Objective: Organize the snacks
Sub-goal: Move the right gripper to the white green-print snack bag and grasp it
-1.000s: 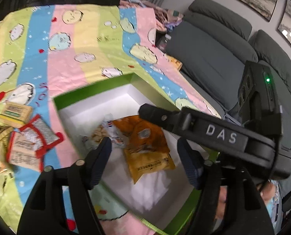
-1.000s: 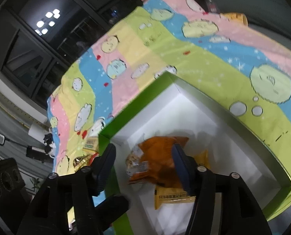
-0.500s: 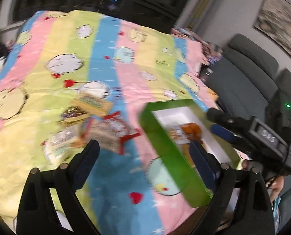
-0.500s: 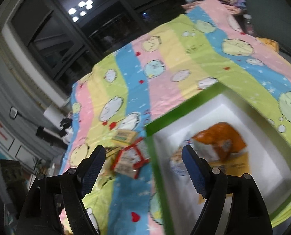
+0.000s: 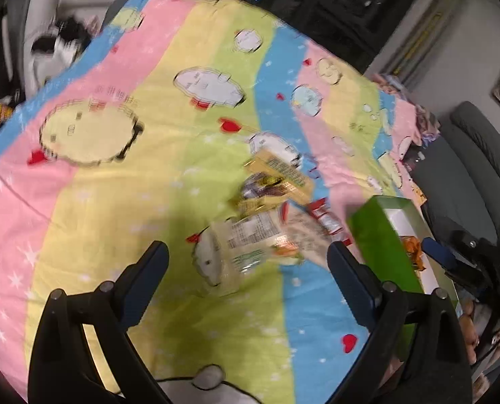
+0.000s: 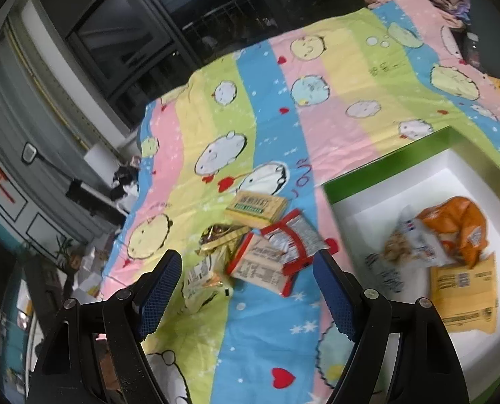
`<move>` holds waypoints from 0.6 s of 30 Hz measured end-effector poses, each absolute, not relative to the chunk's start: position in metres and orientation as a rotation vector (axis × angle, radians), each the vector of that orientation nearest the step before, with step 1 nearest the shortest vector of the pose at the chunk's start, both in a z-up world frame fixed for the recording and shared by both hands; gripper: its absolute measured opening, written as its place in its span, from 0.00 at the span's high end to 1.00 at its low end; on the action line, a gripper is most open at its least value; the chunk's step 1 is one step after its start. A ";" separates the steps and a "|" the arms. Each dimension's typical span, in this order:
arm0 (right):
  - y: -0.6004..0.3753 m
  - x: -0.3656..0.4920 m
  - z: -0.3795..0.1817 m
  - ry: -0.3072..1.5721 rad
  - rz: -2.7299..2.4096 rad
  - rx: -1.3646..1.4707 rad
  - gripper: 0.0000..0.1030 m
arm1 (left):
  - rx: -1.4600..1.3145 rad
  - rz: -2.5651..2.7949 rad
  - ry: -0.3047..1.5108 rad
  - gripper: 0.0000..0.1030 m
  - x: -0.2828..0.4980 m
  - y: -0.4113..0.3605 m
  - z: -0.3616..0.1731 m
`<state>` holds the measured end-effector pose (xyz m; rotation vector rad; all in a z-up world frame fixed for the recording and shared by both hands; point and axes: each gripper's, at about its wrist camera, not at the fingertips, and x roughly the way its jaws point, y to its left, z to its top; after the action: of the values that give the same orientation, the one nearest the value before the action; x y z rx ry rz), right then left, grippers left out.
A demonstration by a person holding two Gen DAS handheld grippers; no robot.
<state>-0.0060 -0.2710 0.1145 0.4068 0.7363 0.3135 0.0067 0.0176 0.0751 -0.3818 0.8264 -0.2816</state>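
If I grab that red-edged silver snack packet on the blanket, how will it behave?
The red-edged silver snack packet is probably floppy: it looks like thin, creased foil. Likely light, lying flat across the packets beneath. Its glossy film may slip or crinkle between pads.

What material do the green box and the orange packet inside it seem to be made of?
The green box looks like stiff cardboard: flat straight walls, matte white inside. The orange packet looks like thin plastic film, crumpled and slightly shiny. Blur leaves this uncertain.
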 end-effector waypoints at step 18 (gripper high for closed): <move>-0.195 0.046 0.078 0.952 0.476 0.397 0.27 | -0.455 -0.288 0.948 0.09 0.034 0.027 0.039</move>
<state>0.0459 -0.1950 0.0779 0.3966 0.9523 0.4764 0.0343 0.0265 0.0389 -0.4550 0.9477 -0.2881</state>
